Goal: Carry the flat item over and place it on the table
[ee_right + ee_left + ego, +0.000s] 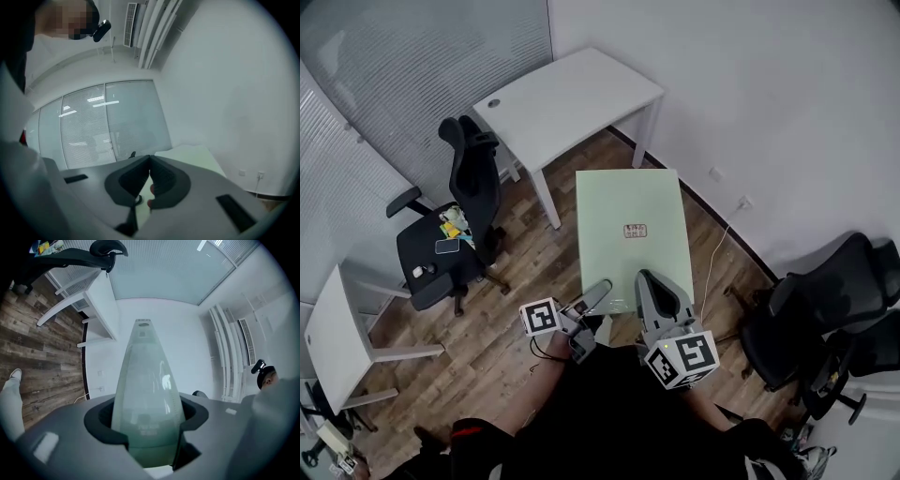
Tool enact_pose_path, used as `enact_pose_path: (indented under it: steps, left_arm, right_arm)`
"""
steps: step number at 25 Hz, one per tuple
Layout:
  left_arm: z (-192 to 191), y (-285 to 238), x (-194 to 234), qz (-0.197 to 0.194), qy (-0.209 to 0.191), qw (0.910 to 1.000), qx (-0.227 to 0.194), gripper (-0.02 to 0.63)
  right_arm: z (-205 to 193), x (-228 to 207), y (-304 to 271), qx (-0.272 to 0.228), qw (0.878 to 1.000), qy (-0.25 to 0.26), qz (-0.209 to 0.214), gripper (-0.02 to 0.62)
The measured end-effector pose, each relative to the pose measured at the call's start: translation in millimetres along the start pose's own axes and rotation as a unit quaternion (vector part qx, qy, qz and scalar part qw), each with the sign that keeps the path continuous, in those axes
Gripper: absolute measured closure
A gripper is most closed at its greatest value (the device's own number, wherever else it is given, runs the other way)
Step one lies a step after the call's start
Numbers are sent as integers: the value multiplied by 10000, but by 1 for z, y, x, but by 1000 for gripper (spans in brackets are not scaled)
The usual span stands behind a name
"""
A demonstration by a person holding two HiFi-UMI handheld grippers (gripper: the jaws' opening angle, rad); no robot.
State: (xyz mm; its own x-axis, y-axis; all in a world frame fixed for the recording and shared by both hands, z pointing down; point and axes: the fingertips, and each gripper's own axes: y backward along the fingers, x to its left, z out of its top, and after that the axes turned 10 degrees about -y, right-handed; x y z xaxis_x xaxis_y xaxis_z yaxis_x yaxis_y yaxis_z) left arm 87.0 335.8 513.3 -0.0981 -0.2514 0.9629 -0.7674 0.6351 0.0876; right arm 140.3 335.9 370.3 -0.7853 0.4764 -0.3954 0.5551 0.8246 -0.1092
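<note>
A flat pale green board with a small red label hangs level over the wooden floor, held at its near edge by both grippers. My left gripper is at the near left corner. In the left gripper view its jaws stand wide, and the glossy board fills the gap and touches both pads. My right gripper clamps the near edge right of the middle. In the right gripper view its jaws meet on the thin edge, and the board stretches away beyond them. The white table stands just past the board's far end.
A black office chair with small items on its seat stands to the left. More black chairs crowd the right side. Another white desk is at the far left. A cable runs to a wall socket on the right wall.
</note>
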Motion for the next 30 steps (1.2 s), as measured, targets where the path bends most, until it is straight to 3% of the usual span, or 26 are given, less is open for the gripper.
enact_pose_path:
  steps: [18, 30]
  left_arm:
    - [120, -59, 31, 129, -43, 9999, -105, 325]
    - [187, -104, 55, 38, -75, 10000, -28, 325]
  right_arm:
    - [37, -41, -127, 197, 9998, -92, -14, 594]
    - [57, -74, -196, 34, 9999, -71, -147, 594]
